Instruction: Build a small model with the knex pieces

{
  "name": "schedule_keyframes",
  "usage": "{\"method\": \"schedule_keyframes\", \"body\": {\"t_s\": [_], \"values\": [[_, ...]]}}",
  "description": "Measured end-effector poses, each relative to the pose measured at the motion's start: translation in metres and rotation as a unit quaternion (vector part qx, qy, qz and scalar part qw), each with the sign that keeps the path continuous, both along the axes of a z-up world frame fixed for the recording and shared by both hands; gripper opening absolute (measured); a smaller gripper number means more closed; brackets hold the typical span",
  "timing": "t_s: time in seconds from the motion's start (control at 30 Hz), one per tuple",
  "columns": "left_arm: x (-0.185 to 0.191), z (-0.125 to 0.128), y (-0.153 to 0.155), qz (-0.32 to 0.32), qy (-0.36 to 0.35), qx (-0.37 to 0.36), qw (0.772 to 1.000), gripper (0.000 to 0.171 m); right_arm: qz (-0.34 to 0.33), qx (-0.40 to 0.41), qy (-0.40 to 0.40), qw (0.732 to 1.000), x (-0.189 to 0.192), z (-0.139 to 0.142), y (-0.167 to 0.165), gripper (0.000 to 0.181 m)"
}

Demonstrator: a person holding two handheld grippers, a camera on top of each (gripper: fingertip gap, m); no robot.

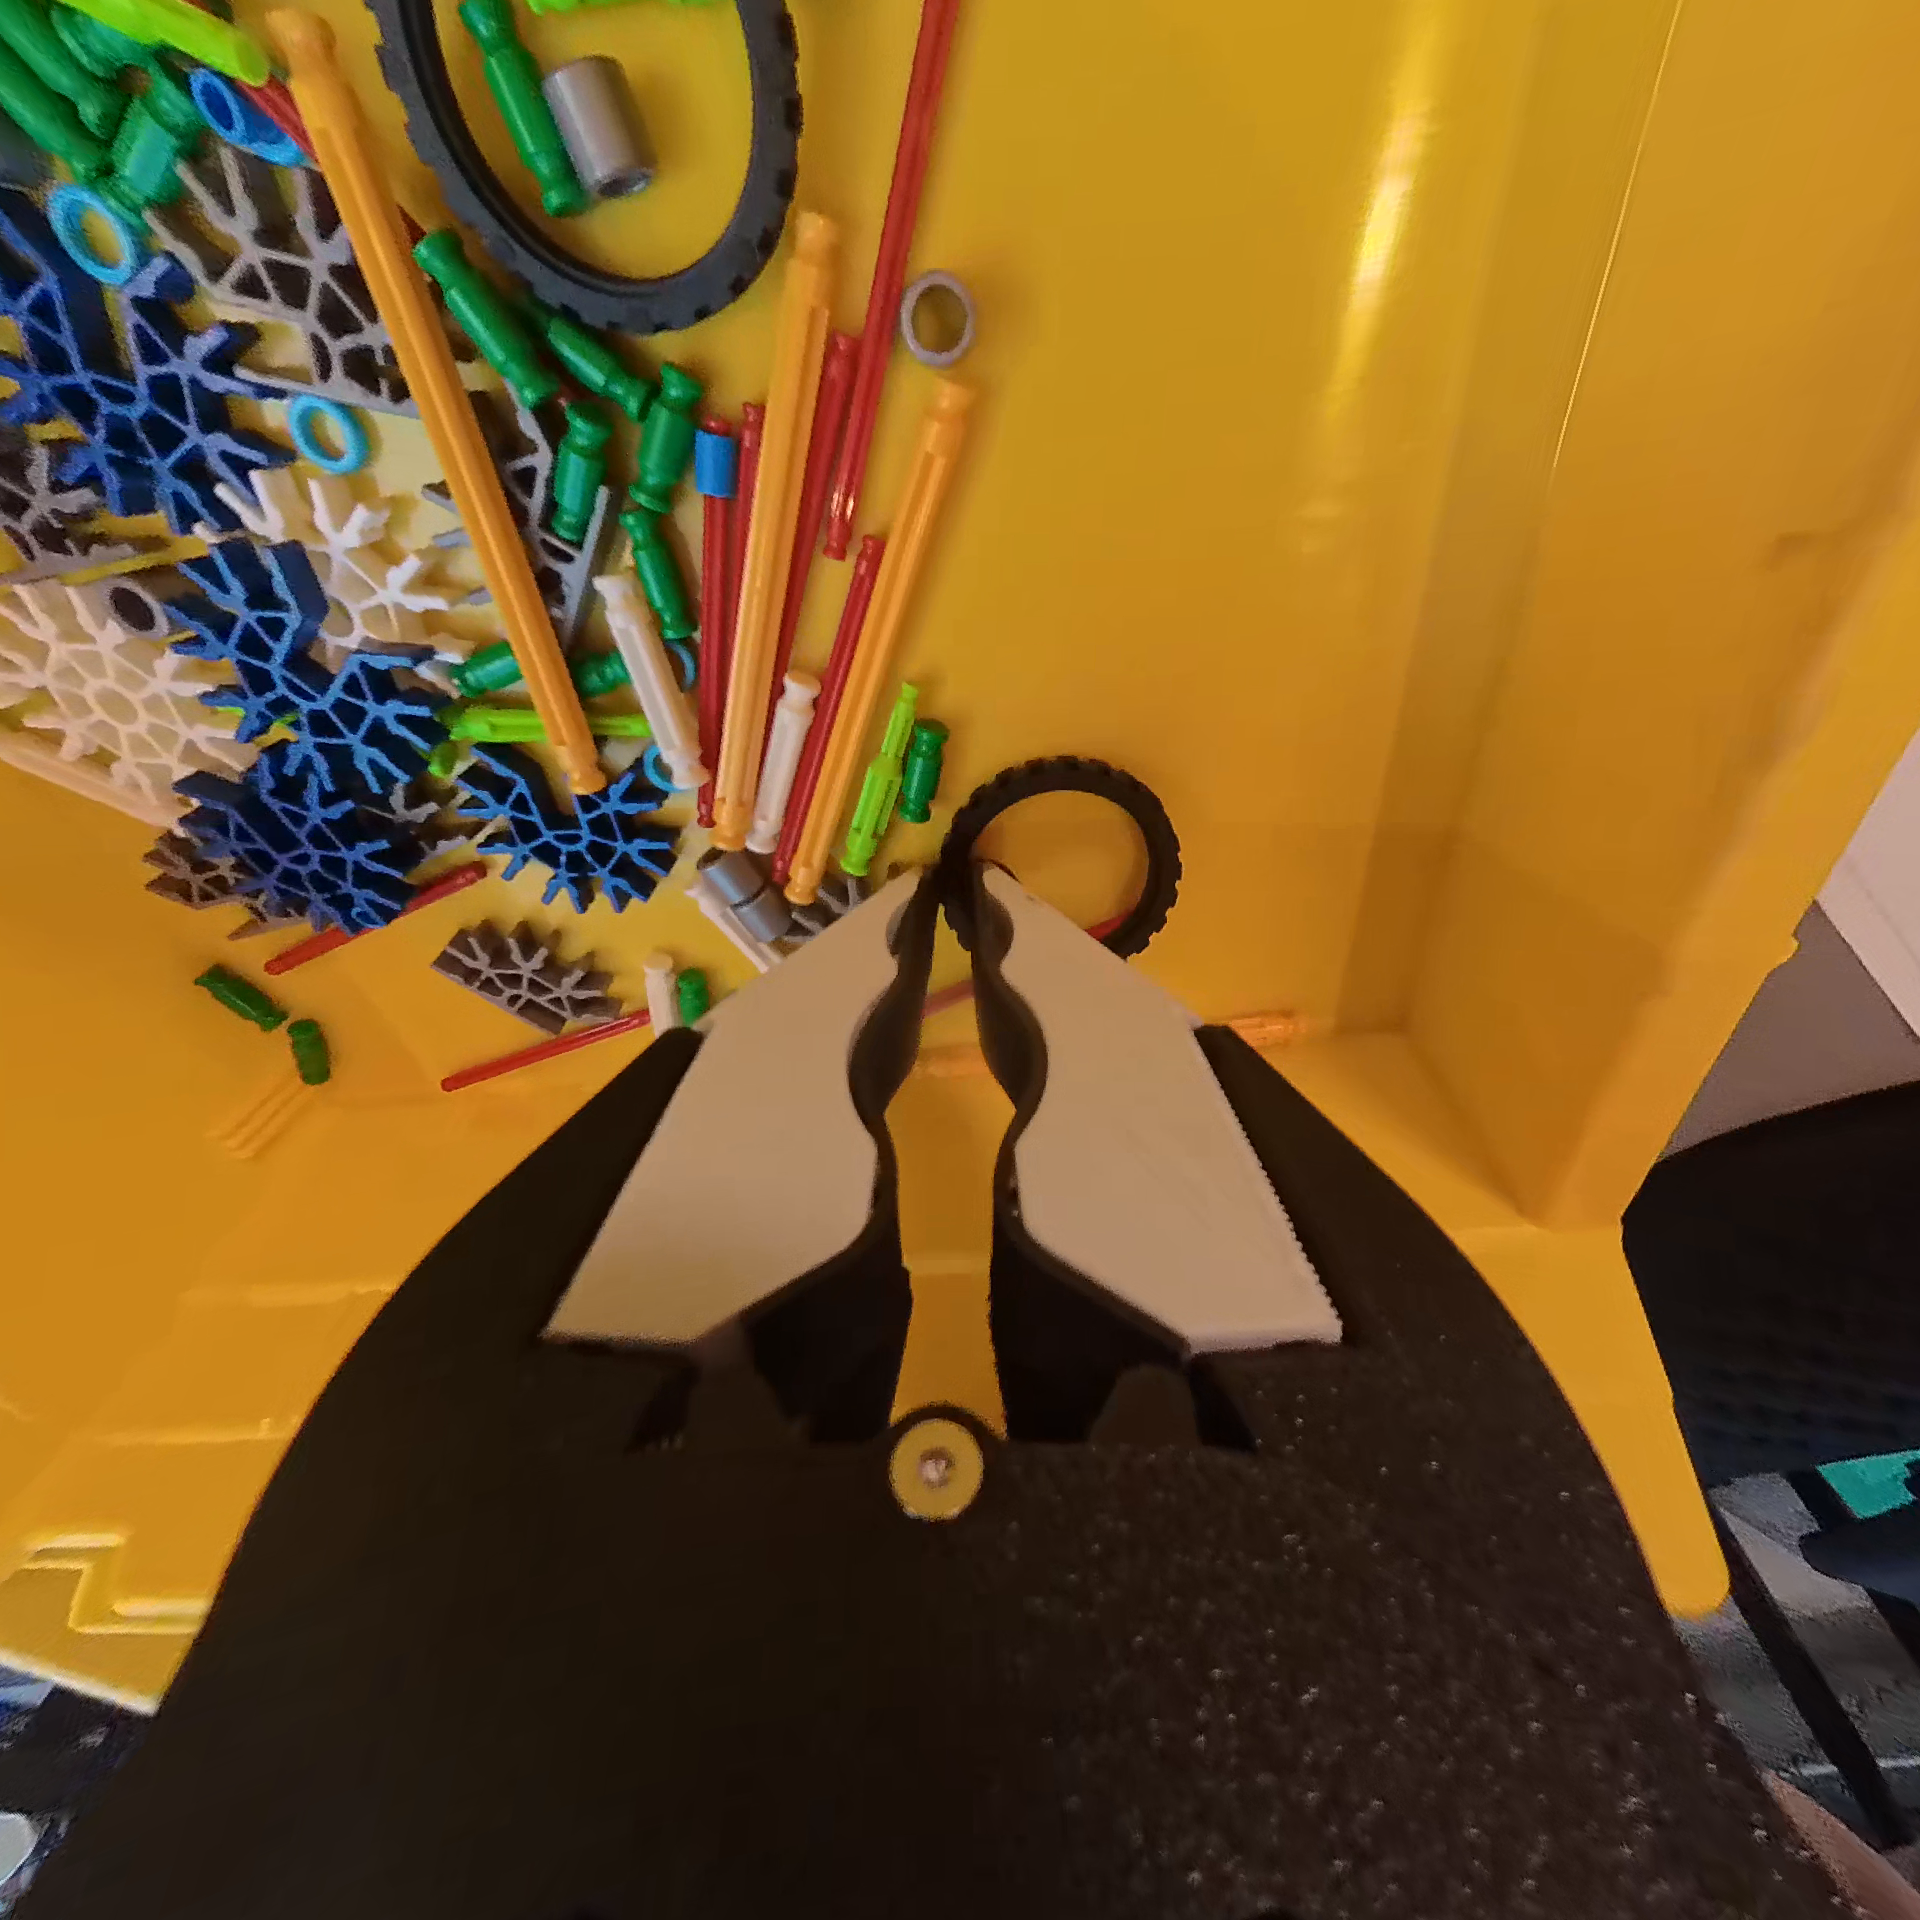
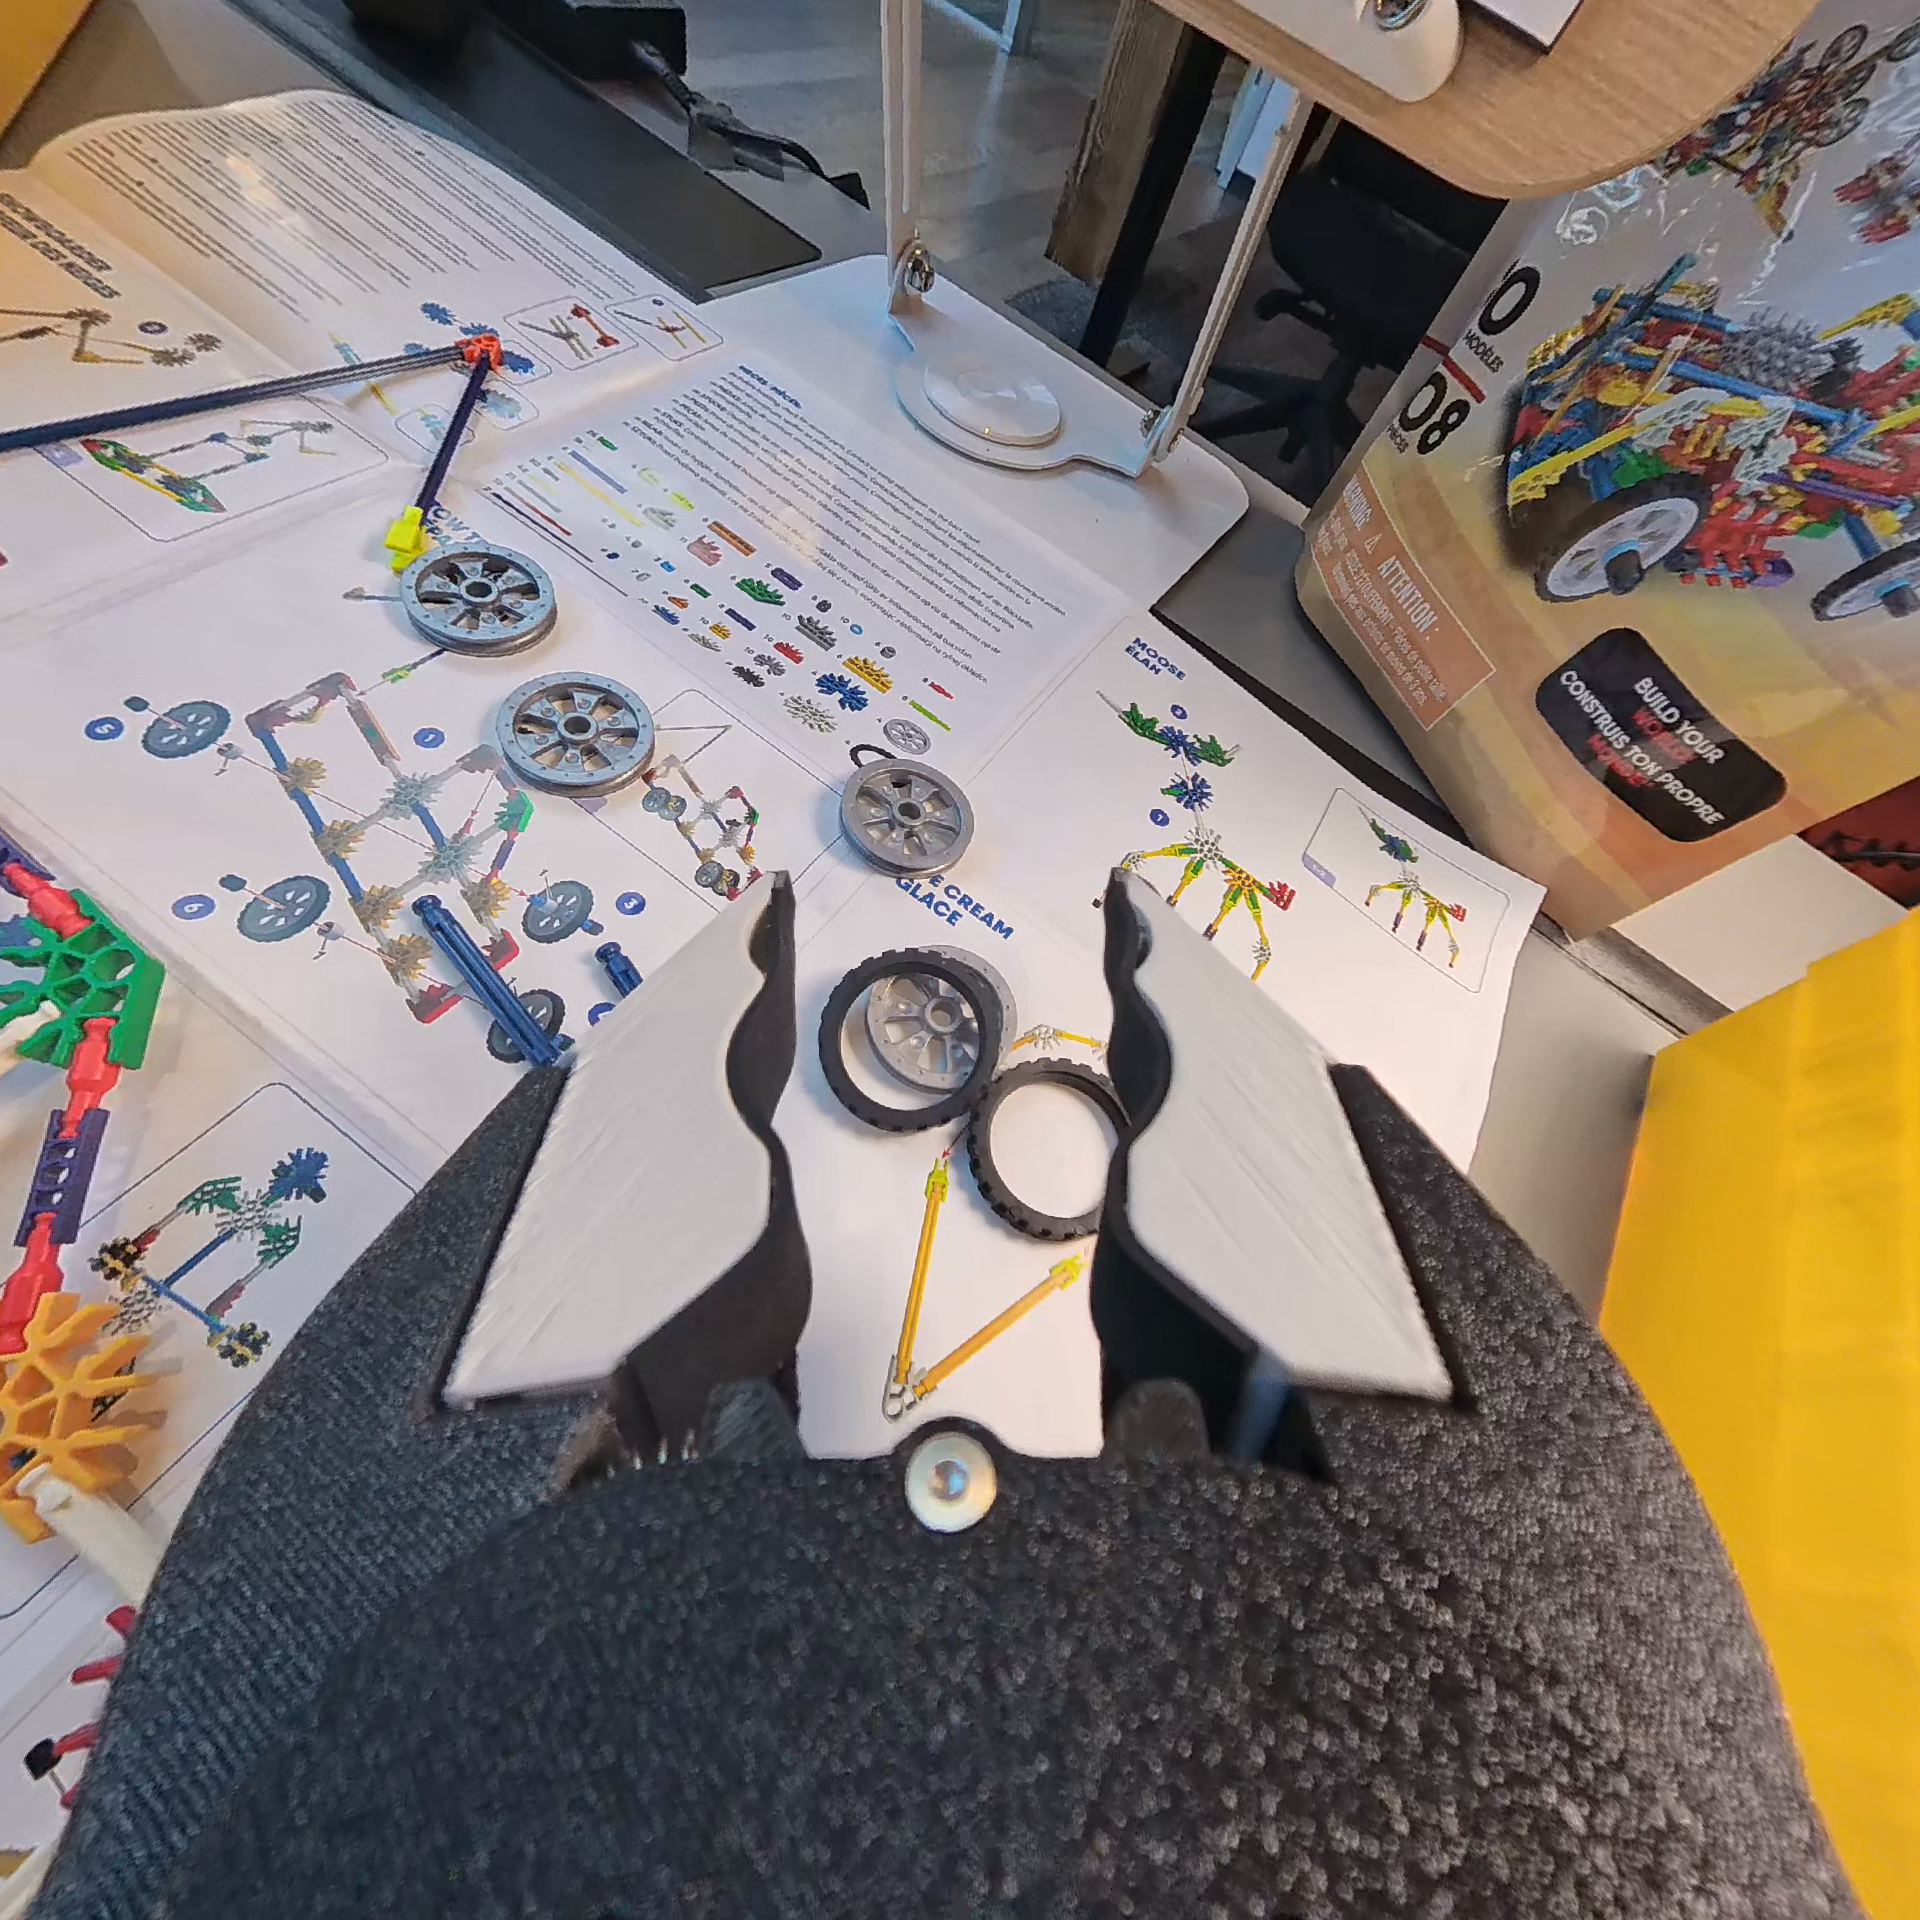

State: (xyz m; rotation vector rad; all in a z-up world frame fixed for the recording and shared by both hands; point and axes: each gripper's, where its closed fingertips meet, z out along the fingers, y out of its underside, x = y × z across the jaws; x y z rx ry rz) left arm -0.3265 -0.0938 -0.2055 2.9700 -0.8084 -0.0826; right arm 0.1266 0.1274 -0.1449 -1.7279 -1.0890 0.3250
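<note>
In the left wrist view my left gripper is inside a yellow bin. It is shut on the rim of a small black rubber tyre, which loops out to the right of the fingertips. In the right wrist view my right gripper is open and empty above an instruction sheet. Between its fingers on the sheet lie a grey wheel hub with a black tyre partly around it, and a loose black tyre beside it. The pads touch neither.
The bin holds a pile of blue, white and grey connectors, many rods and a larger black tyre. Three bare grey hubs lie on the sheet. A toy box, a lamp base and a half-built model stand around. Across from one pair of fingers to the other is roughly 50 centimetres.
</note>
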Motion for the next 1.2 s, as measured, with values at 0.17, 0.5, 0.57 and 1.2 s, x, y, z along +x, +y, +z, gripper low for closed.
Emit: {"method": "schedule_keyframes", "body": {"t_s": [0.17,0.5,0.57,1.2], "values": [[0.014,0.048,0.026,-0.005,-0.027,0.109,0.994,0.002,0.028,0.04,0.045,0.998,-0.011,0.029,-0.011,0.061],[0.241,0.117,0.054,-0.174,-0.187,0.267,0.929,0.002,0.246,0.102,0.098,0.959,-0.117,0.073,-0.152,0.066],[0.278,0.116,0.057,-0.199,-0.202,0.258,0.924,0.002,0.264,0.096,0.075,0.957,-0.131,0.061,-0.169,0.067],[0.195,0.137,0.092,-0.106,-0.132,0.357,0.919,0.021,0.072,0.015,-0.064,0.995,-0.056,-0.026,-0.026,0.044]]}}
